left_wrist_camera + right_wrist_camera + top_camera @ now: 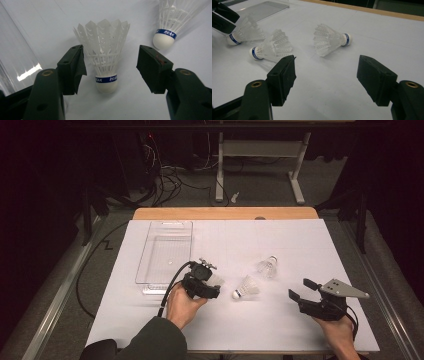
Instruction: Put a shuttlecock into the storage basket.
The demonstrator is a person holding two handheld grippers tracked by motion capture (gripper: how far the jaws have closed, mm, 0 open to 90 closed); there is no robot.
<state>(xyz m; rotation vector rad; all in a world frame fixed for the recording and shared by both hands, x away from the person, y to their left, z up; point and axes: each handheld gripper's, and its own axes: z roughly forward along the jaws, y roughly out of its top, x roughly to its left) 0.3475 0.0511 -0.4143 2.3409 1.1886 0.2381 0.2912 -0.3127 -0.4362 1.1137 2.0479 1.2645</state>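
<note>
Left gripper (216, 281) hovers low over the worktop (300, 245) beside the clear tray (150, 250), which I see holds nothing yet. Along its own view, its jaws stand apart around the nearest shuttlecock (105, 57), not touching. Right gripper (327, 77) waits open, with two more shuttlecocks (332, 40) unpicked.

White shuttlecock (106, 60), blue band, apparently lying flat — cork nearest

Bare white desk (280, 240) lies open across the upper right of the high view. A clear tray (165, 251) blocks the upper left; three shuttlecocks crowd the middle, nearest shuttlecock (106, 62) between the left gripper (111, 67) jaws.
</note>
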